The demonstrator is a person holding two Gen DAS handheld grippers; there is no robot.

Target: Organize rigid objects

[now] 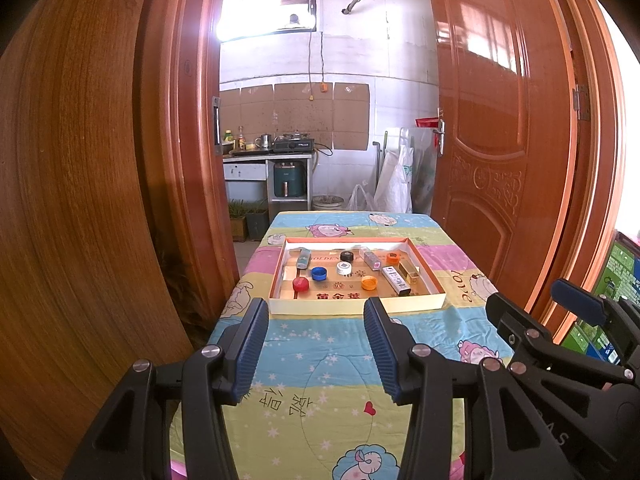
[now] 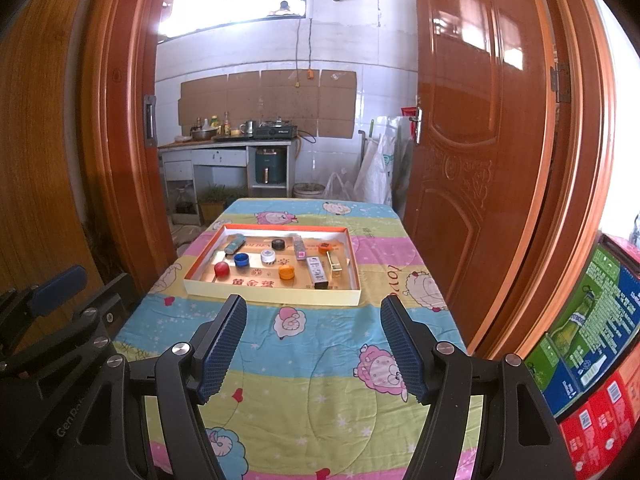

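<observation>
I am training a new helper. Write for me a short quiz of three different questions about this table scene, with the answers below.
1. True or false: the left tool and the right tool are both open and hold nothing.
2. Which cap lies nearest the front left corner of the tray? A) the red cap B) the white cap C) the black cap
3. Fill in: the tray stands on a table covered with a colourful cartoon ______.

Key
1. True: nothing is between the pads of either tool, and both hover short of the tray.
2. A.
3. Cloth.
</observation>
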